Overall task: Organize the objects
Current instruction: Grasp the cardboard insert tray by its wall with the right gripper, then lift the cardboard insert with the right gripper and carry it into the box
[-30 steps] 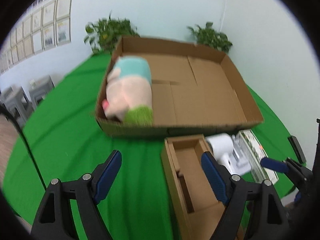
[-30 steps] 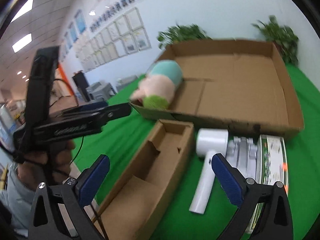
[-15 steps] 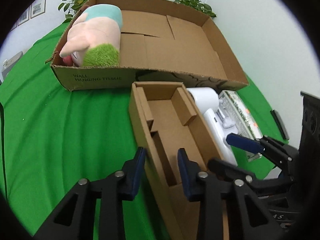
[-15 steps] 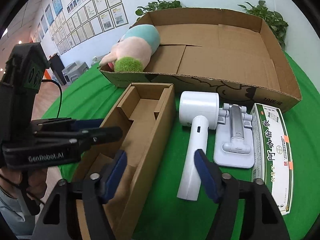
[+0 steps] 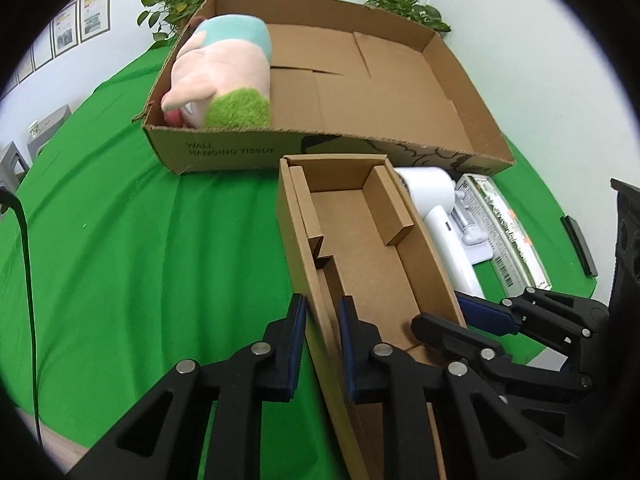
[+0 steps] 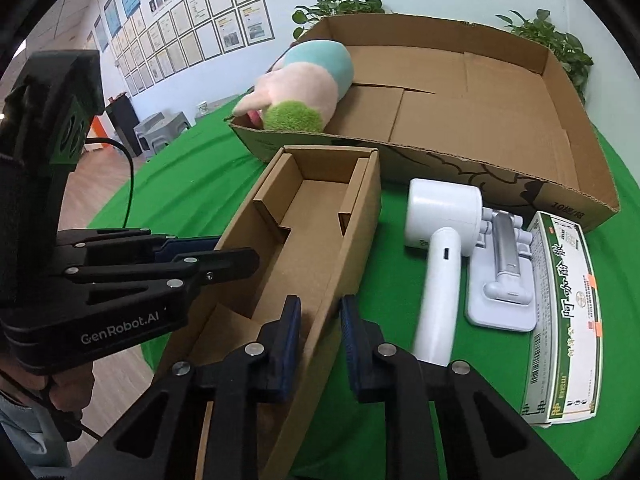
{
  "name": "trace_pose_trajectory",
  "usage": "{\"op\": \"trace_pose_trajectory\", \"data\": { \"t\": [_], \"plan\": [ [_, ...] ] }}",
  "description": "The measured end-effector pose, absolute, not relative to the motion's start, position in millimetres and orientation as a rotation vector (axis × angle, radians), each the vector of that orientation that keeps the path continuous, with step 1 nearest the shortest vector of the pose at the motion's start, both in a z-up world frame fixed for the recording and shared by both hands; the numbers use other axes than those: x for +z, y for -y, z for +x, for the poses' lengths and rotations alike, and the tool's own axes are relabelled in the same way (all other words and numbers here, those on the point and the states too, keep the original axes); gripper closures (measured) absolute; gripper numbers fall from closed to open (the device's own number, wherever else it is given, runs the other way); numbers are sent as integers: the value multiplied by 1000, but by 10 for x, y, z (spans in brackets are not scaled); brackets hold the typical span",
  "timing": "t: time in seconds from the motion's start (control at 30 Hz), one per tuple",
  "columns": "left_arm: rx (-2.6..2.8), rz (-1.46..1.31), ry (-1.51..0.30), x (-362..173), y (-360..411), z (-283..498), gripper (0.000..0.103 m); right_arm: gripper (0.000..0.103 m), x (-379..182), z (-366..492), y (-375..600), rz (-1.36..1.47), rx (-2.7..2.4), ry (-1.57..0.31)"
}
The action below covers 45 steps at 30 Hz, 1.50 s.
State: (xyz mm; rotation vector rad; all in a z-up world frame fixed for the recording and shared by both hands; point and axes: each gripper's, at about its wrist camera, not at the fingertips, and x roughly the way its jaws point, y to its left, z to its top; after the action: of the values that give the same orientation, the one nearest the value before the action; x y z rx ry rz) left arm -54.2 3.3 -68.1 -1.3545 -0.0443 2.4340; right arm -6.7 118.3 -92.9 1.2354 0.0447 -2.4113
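Note:
A long narrow cardboard box (image 5: 368,248) (image 6: 304,232) with inner dividers lies open on the green cloth. My left gripper (image 5: 322,332) is shut on its left wall near the front end. My right gripper (image 6: 320,332) is shut on its right wall; it also shows in the left wrist view (image 5: 460,316). A large shallow cardboard tray (image 5: 384,92) (image 6: 480,120) stands behind, with a pink, teal and green plush toy (image 5: 224,76) (image 6: 304,88) in its left end.
Right of the narrow box lie a white hair dryer (image 6: 440,240) (image 5: 436,212), a white phone stand (image 6: 504,276) and a green-and-white medicine carton (image 6: 568,320) (image 5: 504,232). Potted plants (image 5: 176,8) stand behind the tray. A dark flat object (image 5: 578,246) lies at the table's right edge.
Both grippers have come down over the narrow box's front end and closed, the left on the left wall, the right on the right wall. A second ago both were open.

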Motion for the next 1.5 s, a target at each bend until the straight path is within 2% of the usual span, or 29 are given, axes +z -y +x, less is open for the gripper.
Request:
{"op": "trace_pose_trajectory", "data": {
  "t": [0.47, 0.9, 1.5],
  "plan": [
    [2452, -1378, 111, -725, -14, -568, 88, 85, -1004, -121, -1208, 1265, -2402, -16],
    [2542, -1215, 53, -355, -93, -493, 90, 89, -787, -107, -1263, 1142, -2467, -6],
    [2547, -1153, 56, -305, -188, -633, 90, 90, -699, -202, -1374, 1104, -2518, 18]
  ]
}}
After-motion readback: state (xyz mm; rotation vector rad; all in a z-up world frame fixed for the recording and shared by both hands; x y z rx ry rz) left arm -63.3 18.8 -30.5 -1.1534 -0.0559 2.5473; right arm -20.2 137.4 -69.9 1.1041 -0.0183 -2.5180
